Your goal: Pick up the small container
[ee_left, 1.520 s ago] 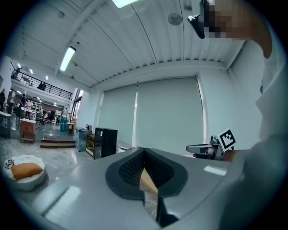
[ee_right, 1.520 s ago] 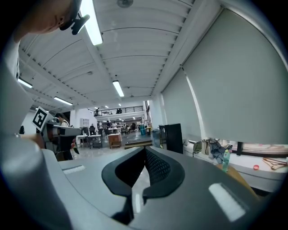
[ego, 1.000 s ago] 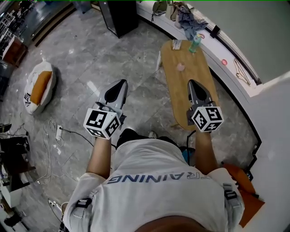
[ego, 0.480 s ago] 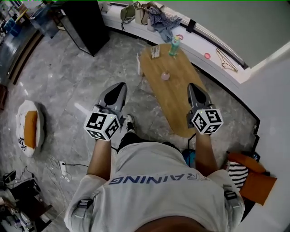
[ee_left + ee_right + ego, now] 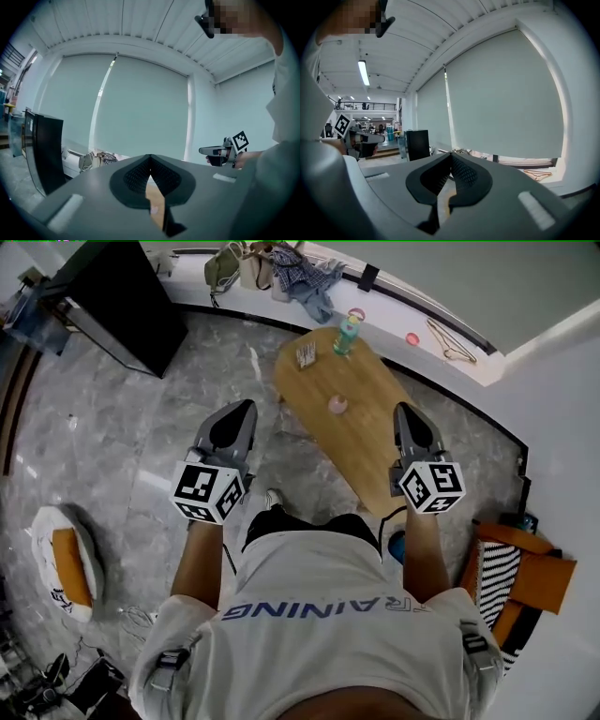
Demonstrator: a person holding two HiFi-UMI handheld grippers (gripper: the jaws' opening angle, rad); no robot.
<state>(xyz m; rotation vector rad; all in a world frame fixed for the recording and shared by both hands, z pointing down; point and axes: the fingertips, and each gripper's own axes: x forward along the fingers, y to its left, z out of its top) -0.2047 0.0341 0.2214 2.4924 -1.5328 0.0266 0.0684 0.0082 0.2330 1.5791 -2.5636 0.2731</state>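
Note:
A small pink container (image 5: 337, 405) stands near the middle of the oval wooden table (image 5: 367, 465). My left gripper (image 5: 246, 408) hangs over the grey floor left of the table, its jaws shut and empty. My right gripper (image 5: 403, 411) is held above the table's right side, nearer me than the container and to its right, jaws shut with nothing between them. In the left gripper view the jaws (image 5: 150, 161) meet at the tips, and the right gripper (image 5: 224, 152) shows beyond them. The right gripper view shows its jaws (image 5: 451, 159) closed against the window blinds.
A green bottle (image 5: 348, 333) and a small box (image 5: 306, 355) stand at the table's far end. A white ledge (image 5: 281, 296) with bags and cloth runs behind. A black cabinet (image 5: 117, 310) stands far left, a striped cushion (image 5: 502, 568) right, a floor cushion (image 5: 66, 563) left.
The view has swung left and forward: the table and the pink container now lie closer and more central. Both grippers stay shut in the same held pose.

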